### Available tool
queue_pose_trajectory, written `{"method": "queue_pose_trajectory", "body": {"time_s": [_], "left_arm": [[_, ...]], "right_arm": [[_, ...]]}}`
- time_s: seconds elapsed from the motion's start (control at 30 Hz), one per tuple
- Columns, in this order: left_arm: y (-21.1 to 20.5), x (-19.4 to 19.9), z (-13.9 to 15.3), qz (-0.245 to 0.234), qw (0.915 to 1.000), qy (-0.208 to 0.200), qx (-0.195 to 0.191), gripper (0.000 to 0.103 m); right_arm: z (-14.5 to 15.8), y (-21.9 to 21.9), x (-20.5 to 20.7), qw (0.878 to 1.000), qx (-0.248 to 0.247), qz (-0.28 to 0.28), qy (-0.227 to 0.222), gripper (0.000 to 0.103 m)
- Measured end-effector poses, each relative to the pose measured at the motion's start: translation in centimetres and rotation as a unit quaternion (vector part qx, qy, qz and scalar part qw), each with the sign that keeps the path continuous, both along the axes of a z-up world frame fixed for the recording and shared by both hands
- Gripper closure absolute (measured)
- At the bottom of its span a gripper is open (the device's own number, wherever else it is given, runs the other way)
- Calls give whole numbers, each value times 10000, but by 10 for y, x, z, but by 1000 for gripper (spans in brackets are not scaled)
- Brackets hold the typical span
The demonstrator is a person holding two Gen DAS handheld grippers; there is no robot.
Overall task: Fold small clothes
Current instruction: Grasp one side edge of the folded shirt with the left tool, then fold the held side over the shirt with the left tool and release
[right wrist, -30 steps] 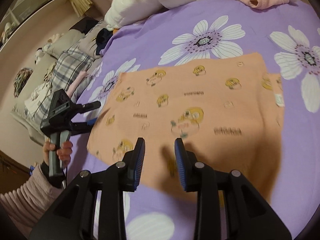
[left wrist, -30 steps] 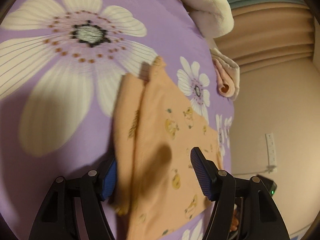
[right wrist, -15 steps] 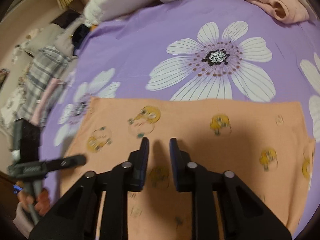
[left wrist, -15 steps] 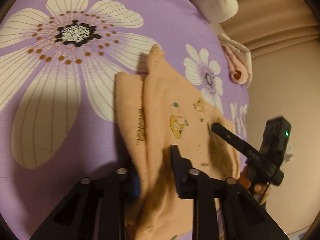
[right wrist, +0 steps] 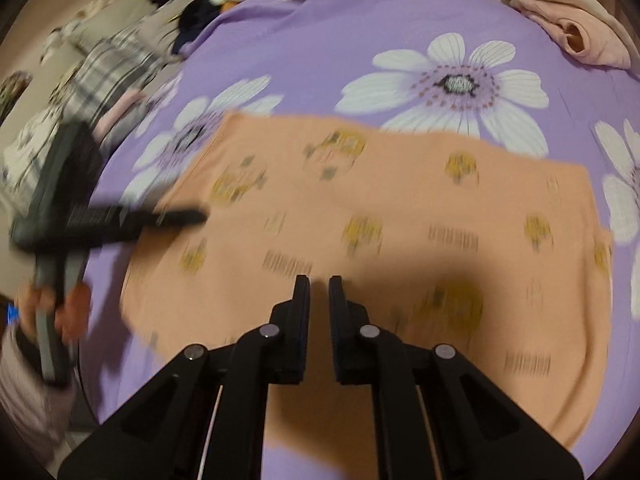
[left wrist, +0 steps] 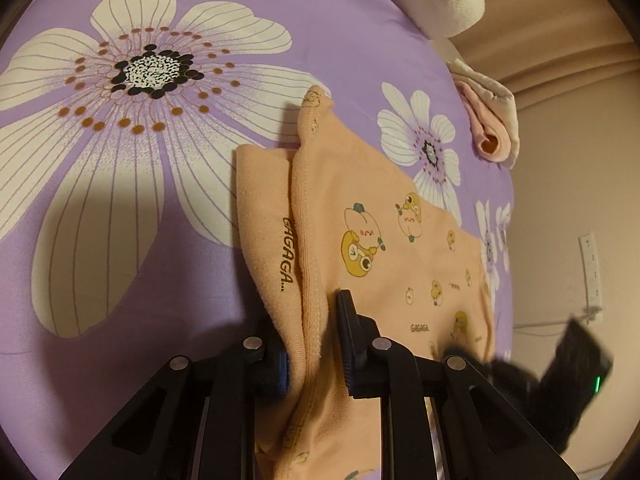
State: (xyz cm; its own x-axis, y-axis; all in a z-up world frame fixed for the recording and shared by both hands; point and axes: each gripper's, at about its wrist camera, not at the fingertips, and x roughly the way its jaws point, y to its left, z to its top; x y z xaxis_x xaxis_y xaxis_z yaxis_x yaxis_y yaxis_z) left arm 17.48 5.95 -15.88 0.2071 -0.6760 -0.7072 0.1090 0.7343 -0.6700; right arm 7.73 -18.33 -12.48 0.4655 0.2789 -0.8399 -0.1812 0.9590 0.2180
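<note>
Purple flowered bedding (left wrist: 340,40) carries an orange printed garment (left wrist: 380,240) spread flat across its middle. At the garment's hemmed edge the left gripper (left wrist: 316,344) pinches a raised fold of the cloth. The right gripper (right wrist: 319,320), jaws just closing to a narrow gap, hovers above the cloth, gripping nothing.

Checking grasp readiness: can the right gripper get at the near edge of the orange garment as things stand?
Probably yes: the right gripper hangs over the orange garment with nothing between; its jaws have just been closing, no cloth visibly pinched.
</note>
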Motion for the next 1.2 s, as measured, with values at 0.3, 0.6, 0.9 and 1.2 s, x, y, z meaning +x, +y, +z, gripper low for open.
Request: {"method": "queue_pose_trajectory", "body": {"time_s": [0.3,0.6,0.9,1.2], "left_arm": [[-8,-2,18,69,9997,-64,222,93],[-54,-18,80,-374,9946,-766,592,96],[-152,-43,124,-1248,9767,-1329,1132,96],[-244,-62,105,-2169,9593,-1186,1365,96]], "right_arm": [[-26,10,-37,9995,-185,197,140,94],[-12,-36,-39,9946,890,-526,-55,90],[-2,-103,-38,9667,2142,-1346,-388,90],[-12,-169,-53,9284,3083,-2039,-382,69]]}}
